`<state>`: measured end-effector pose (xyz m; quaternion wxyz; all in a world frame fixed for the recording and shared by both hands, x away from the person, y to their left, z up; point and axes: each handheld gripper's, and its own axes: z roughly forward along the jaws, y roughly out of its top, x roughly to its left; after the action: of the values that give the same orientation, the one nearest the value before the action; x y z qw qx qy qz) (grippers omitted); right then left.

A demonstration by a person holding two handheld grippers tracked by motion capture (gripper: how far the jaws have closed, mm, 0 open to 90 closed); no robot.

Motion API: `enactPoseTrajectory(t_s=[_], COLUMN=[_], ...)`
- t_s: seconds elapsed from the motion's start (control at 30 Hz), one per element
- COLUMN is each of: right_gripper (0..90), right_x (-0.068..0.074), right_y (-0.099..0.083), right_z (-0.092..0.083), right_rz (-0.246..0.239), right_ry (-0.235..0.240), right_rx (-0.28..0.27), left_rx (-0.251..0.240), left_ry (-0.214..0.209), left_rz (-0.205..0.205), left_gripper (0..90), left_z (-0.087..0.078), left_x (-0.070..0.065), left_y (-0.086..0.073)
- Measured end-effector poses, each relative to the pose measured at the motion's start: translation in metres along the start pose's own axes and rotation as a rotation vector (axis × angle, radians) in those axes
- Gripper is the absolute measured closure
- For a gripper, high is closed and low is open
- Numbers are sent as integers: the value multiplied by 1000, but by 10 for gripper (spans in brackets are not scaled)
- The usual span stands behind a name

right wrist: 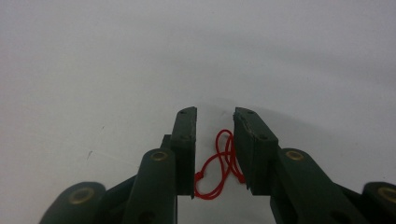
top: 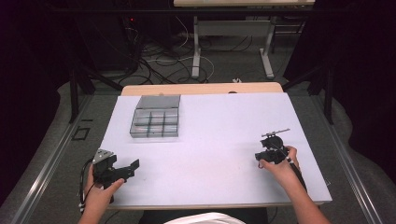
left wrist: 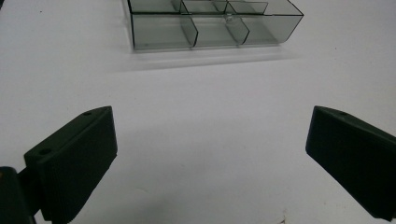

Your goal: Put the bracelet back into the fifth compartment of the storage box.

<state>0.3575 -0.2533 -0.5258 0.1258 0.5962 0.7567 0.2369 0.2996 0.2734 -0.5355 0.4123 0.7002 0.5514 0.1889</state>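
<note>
A looped red string [right wrist: 218, 163] lies on the white table sheet [top: 210, 140] near its right edge, between the narrowed jaws of the right gripper [right wrist: 215, 114], whose pads are not seen pressing it. The left gripper [left wrist: 210, 140] rests released, jaws wide, facing the clear compartment box [left wrist: 210, 23] farther off.

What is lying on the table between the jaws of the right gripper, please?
A thin red string, looped over itself, lies on the white table between the jaws of the right gripper. The jaws stand narrowly apart and the pads do not yet press on it. Parts of the loops are hidden behind the jaws.
</note>
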Motion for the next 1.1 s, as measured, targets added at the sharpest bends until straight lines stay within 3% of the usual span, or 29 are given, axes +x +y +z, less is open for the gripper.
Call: enactPoseTrajectory(t_s=[0.47,0.57,1.1], right_gripper=[738,743,806], right_x=[-1,-3,-3], right_y=[-1,-2,-2], right_z=[8,9,11], right_rz=[23,-6,-16], right_ry=[-24,-21,-39], right_rx=[30,33,38], left_rx=[5,5,9], left_ry=[-4,-4,-4], left_rz=[2,1,3], left_gripper=[20,20,21], left_z=[1,1,1], left_x=[0,0,0], left_y=[0,0,0])
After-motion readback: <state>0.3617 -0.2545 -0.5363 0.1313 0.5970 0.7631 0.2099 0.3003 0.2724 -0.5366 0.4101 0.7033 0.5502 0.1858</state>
